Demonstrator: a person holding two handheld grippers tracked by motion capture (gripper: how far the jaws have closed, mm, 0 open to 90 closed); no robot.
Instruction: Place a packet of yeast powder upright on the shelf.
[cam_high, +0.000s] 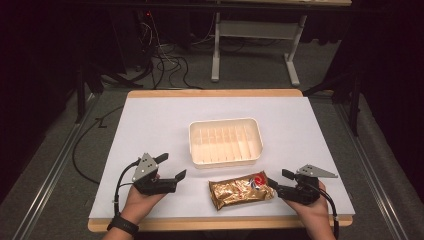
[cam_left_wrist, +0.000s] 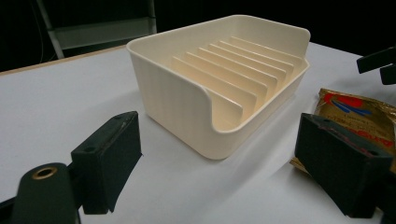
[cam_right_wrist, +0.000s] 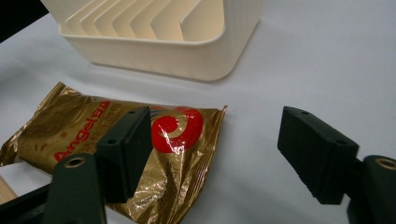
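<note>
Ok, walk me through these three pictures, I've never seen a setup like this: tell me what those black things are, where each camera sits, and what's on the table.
No robot here: a person holds a hand-operated grasping tool in each hand. The high view looks down on the white table, with the left tool and the right tool at its near edge. The other two pictures come from cameras riding on each tool, looking along its two black jaws. On the table lie a cream ribbed tray and, in front of it, a gold foil packet. Nothing is held: the left tool is open over bare table, and the right tool's open jaws sit at the packet's end, not gripping it.
</note>
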